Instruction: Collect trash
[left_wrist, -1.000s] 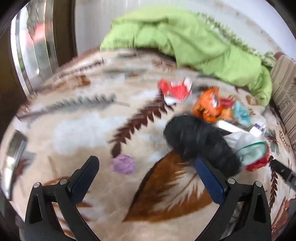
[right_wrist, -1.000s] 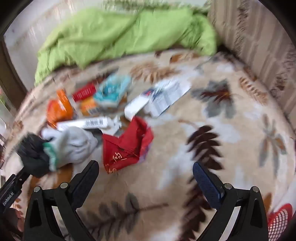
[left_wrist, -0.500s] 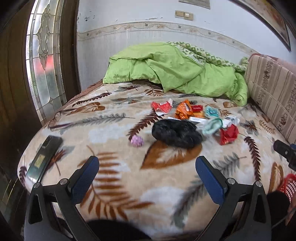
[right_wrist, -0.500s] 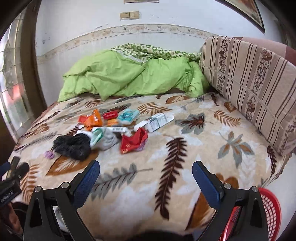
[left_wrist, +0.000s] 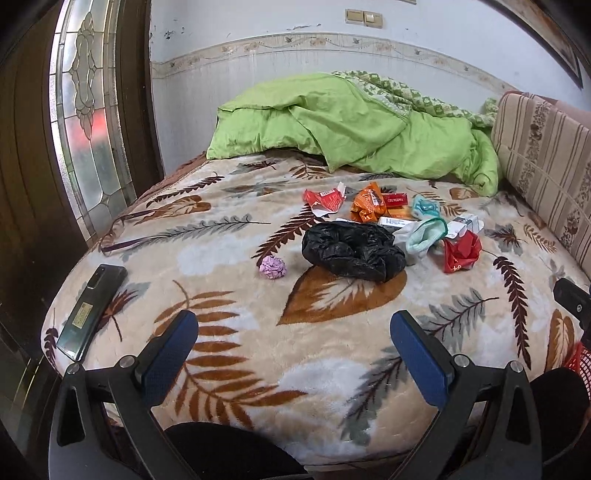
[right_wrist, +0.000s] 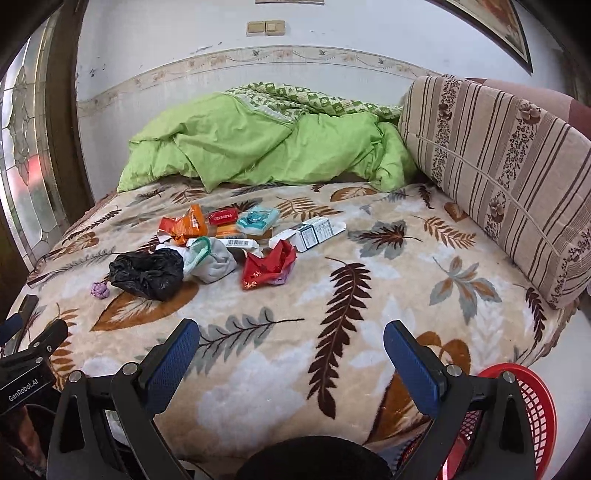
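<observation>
Trash lies in a cluster on the leaf-patterned blanket (left_wrist: 229, 354): a crumpled black plastic bag (left_wrist: 352, 251) (right_wrist: 147, 273), a small purple paper ball (left_wrist: 273, 266) (right_wrist: 99, 290), a crumpled red wrapper (left_wrist: 461, 253) (right_wrist: 267, 267), orange packets (left_wrist: 367, 203) (right_wrist: 186, 223), a teal packet (right_wrist: 258, 218), a white carton (right_wrist: 308, 232) and a grey-white sock (right_wrist: 212, 260). My left gripper (left_wrist: 293, 354) hangs open above the bed's near edge, well short of the trash. The right gripper (right_wrist: 291, 356) is open too, held back over the near edge.
A red mesh basket (right_wrist: 532, 413) stands on the floor at the bed's near right corner. A dark phone (left_wrist: 92, 306) lies at the left edge. A green duvet (left_wrist: 351, 125) is bunched at the far end, and a striped cushion (right_wrist: 509, 166) lines the right side.
Both grippers have pulled back from close over the trash to the near edge of the bed, so the whole bed now shows. The trash has not moved.
</observation>
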